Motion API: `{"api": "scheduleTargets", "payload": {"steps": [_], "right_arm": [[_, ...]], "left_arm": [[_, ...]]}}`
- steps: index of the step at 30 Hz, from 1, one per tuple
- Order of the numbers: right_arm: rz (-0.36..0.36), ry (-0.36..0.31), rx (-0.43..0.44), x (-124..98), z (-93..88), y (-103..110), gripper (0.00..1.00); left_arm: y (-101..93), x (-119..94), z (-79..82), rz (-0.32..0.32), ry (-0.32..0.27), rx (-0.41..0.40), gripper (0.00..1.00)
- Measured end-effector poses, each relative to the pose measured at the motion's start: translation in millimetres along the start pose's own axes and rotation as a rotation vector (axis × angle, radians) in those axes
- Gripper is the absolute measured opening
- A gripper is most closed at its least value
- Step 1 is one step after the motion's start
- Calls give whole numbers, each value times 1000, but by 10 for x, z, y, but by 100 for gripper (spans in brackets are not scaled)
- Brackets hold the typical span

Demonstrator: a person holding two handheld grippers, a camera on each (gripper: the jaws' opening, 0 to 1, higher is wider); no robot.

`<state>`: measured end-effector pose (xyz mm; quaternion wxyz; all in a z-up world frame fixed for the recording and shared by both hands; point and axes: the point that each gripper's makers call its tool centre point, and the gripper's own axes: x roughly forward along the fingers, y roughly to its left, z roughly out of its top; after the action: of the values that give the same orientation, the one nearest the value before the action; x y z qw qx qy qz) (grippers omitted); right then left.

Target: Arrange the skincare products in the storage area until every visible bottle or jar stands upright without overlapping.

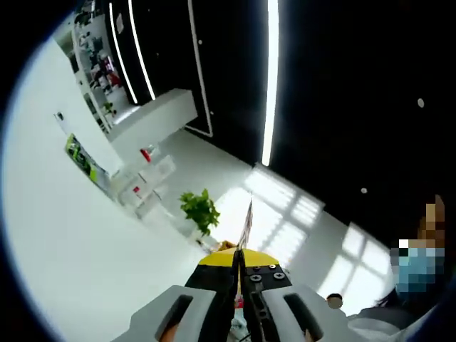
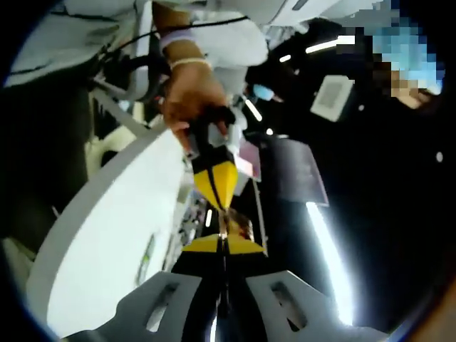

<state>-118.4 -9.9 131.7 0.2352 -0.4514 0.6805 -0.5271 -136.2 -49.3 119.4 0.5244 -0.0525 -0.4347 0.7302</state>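
Observation:
My left gripper (image 1: 239, 258) has its yellow-tipped jaws pressed together, and a thin flat packet (image 1: 247, 222) rises edge-on from between them. In the right gripper view a hand (image 2: 191, 92) holds a yellow-tipped gripper (image 2: 216, 182) that points down at my right gripper (image 2: 223, 246). My right gripper's jaws are also together. A small shiny packet (image 2: 234, 226) sits between the two tips. I cannot tell whether the right jaws pinch it. I see no bottles or jars.
A white round tabletop (image 2: 107, 235) curves along the left of the right gripper view. The left gripper view looks across the room at a green plant (image 1: 199, 208), a white counter (image 1: 153, 114), long light strips (image 1: 271, 78) and a person (image 1: 417, 267) at the right.

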Motion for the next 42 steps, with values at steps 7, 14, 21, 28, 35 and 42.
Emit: {"api": "scheduleTargets", "payload": {"steps": [7,14,21,28,35,42], "right_arm": [[-75,67,83,-133,-188,-147,0],[-136,303,301,-399,-767,-220,0],[-66,596,973,-722,-1243,480,0],[38,688,1499,-795,-1258,956,0],[-35,630,1742,-797,-1235,950,0],[-235,637,1718,-1144,-1382,713,0]], "left_arm": [[90,-158,216,54,-48,26,0],[122,-337,450,119,-91,72,0],[67,-497,642,140,-121,50,0],[302,-671,998,303,-142,112,0],[822,-650,1352,454,-56,55,0],[1430,-526,1538,561,6,-149,0]]}}
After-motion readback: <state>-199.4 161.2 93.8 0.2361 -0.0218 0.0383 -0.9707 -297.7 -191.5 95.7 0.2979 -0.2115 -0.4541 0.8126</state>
